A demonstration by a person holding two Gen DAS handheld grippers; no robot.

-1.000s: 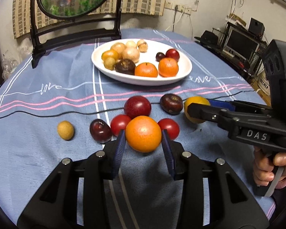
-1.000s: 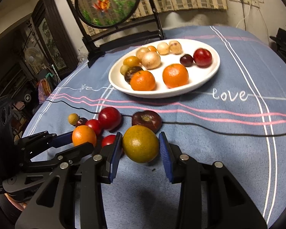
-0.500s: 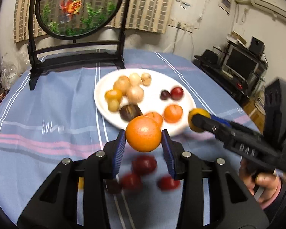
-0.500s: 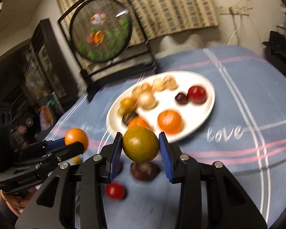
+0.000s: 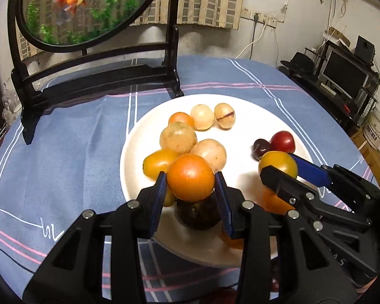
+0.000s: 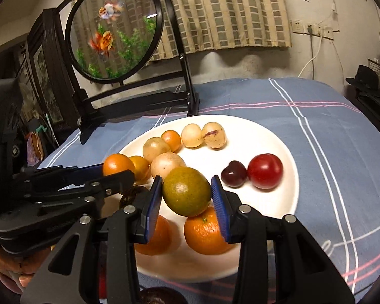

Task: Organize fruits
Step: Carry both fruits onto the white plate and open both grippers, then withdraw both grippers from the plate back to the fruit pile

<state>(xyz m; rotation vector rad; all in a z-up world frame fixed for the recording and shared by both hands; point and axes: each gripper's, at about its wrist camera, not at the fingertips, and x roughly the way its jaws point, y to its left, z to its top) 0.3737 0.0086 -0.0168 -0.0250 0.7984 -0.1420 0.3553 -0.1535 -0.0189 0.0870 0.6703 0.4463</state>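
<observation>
**2 fruits held above the white plate**

Left wrist view: left hand-held gripper (image 5: 190, 192) clamped on an orange (image 5: 190, 177), blue pads pressed to both sides, held above the near-left part of the white plate (image 5: 243, 106). Directly beneath it, a dark round fruit (image 5: 197, 215) on the plate. Behind, pale round fruits (image 5: 177, 138) clustered with a yellow-orange one (image 5: 157, 163). Further right, a dark cherry (image 5: 261, 147) touching a red fruit (image 5: 282, 141). At right, the right hand-held gripper (image 5: 282, 171) closed on a yellow-green citrus (image 5: 276, 162), also above the plate. Plate resting on a blue striped cloth (image 5: 76, 139) over the tabletop, near a round goldfish screen (image 5: 76, 7) on a black stand.

Right wrist view: right hand-held gripper (image 6: 186, 197) gripping the yellow-green citrus (image 6: 186, 194) above 2 oranges (image 6: 205, 233) lying at the plate's (image 6: 286, 202) near edge. Dark cherry (image 6: 233, 176) and red fruit (image 6: 265, 171) side by side to the right. At left, the left hand-held gripper (image 6: 114, 172) holding its orange (image 6: 117, 167) just above the plate's left side.
</observation>
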